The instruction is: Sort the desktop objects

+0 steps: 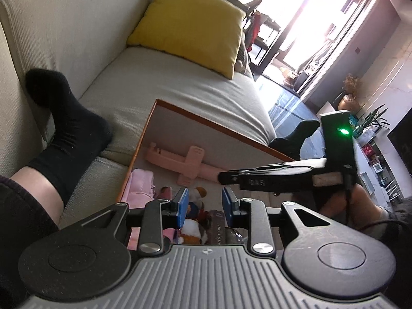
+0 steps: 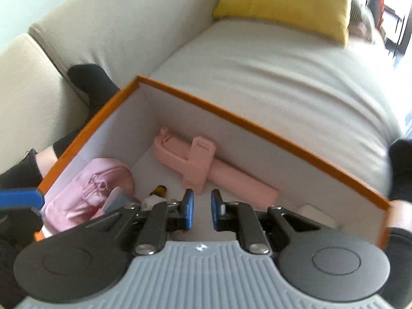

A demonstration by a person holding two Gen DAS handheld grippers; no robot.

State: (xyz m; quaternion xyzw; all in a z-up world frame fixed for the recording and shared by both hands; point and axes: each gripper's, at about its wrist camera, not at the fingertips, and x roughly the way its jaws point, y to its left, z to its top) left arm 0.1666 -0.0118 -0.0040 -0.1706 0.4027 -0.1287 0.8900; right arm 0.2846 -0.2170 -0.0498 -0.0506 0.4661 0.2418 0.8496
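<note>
An orange-rimmed box (image 2: 231, 118) with white walls sits on the sofa, its far rim (image 1: 219, 123) also in the left wrist view. Inside lie a long pink plastic tool (image 2: 206, 164) (image 1: 185, 162), a pink pouch (image 2: 85, 190) (image 1: 140, 185) and a small toy figure (image 2: 157, 195) (image 1: 195, 206). My right gripper (image 2: 202, 207) hovers over the box floor, its jaws a narrow gap apart with nothing between them. Side-on, my right gripper (image 1: 222, 176) shows black with a green light. My left gripper (image 1: 205, 206) is open above the figure, which lies below it.
A person's legs in black socks (image 1: 69, 128) rest on the beige sofa (image 2: 270, 77) on both sides of the box. A yellow cushion (image 1: 190, 25) leans at the sofa's back. A small white object (image 2: 316, 213) lies by the box's right wall. Floor and a bright doorway (image 1: 322, 25) are beyond.
</note>
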